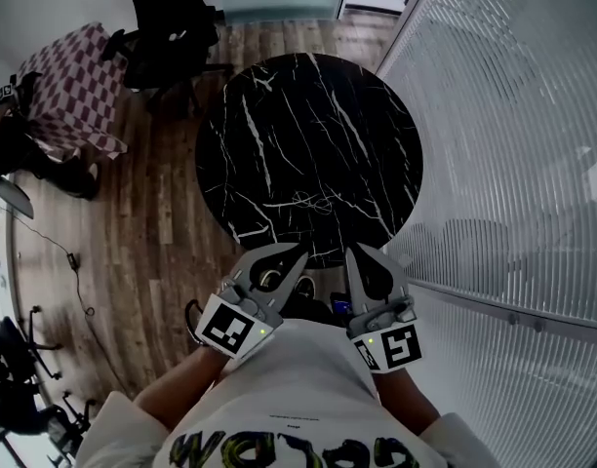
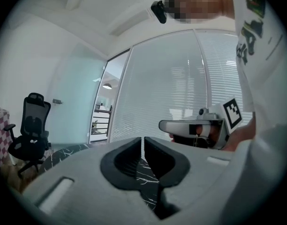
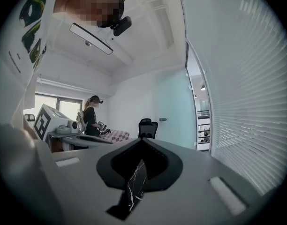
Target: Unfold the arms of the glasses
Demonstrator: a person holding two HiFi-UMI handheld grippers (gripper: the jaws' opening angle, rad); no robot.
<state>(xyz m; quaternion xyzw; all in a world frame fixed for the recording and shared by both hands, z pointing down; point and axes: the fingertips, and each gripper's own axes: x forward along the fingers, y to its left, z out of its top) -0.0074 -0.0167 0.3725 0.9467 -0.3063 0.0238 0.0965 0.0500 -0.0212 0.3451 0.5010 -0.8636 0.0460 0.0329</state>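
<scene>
**Because the frame is so thin, slipping and bending are the risks**

Since the glasses (image 1: 308,203) are seen only as a faint, pale wire outline on the black marble table (image 1: 279,96), toward 6 o'clock of its top and near the edge, they may be lost among the white veins. Whether the arms are folded cannot be told. If the frame is nudged by closed jaw tips, it could be slid toward that edge and dropped. If one arm is pulled while the front is not pinned, the whole frame would likely be dragged, or the hinge strained. A lens could be scratched if it is pressed on the stone.

The left gripper (image 1: 302,253) is held at about 7 o'clock in the head view and the right gripper (image 1: 350,252) at about 5 o'clock. Both are at the table's near edge and apart from the glasses. The jaws of each are closed tip against tip, with nothing clamped between them, and nothing is touched by either.
</scene>
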